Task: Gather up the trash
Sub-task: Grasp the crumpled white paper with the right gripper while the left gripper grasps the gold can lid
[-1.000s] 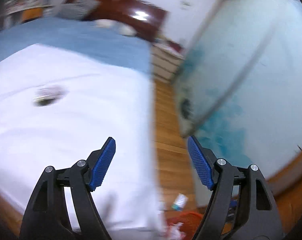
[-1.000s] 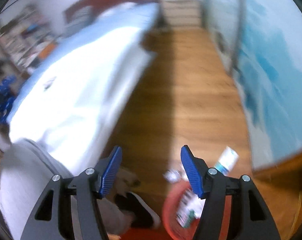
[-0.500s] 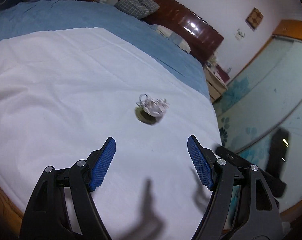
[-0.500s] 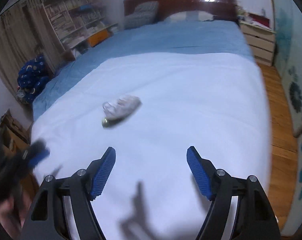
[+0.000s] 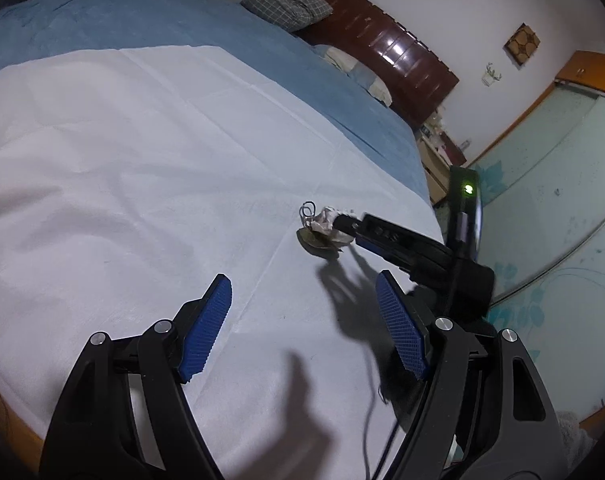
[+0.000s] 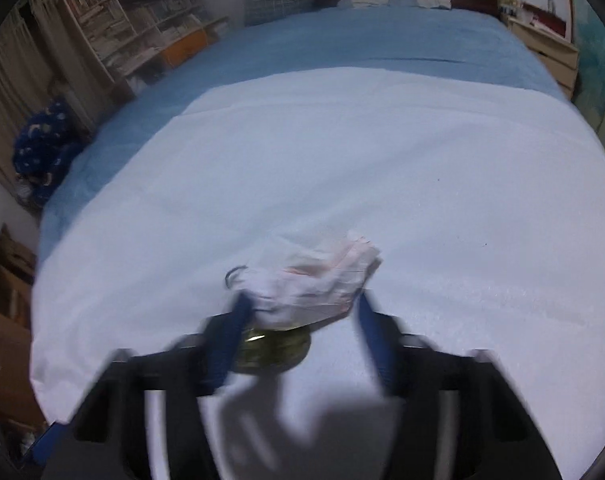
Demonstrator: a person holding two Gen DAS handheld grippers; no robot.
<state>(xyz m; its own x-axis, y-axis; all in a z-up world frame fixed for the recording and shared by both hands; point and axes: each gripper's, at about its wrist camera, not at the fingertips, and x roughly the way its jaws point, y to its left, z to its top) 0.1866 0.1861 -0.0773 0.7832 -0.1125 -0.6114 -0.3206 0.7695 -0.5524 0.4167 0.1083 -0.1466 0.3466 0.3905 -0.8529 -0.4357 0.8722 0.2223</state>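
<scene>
A crumpled white paper wad (image 6: 314, 276) lies on the white sheet (image 6: 422, 168), on top of a flat olive round piece (image 6: 274, 350). A thin wire ring (image 6: 236, 274) sits at its left end. My right gripper (image 6: 302, 302) points down over the wad. Its blurred blue pads stand at the wad's two sides, and its jaws are closing with the wad between them. The left wrist view shows the same wad (image 5: 324, 220) with the right gripper (image 5: 344, 222) reaching it from the right. My left gripper (image 5: 302, 280) hovers open and holds nothing, nearer the bed's edge.
A blue bedspread (image 5: 182, 28) covers the far half of the bed, with pillows (image 5: 286, 4) against a dark wooden headboard (image 5: 402, 56). Bookshelves (image 6: 134, 28) stand far left. A nightstand (image 6: 550, 48) and pale glass wardrobe doors (image 5: 550, 184) are on the right.
Both grippers swung from the floor and red basket over to the bed. The right gripper then dropped onto the wad and its fingers came closer together. The left has stayed nearly still lately.
</scene>
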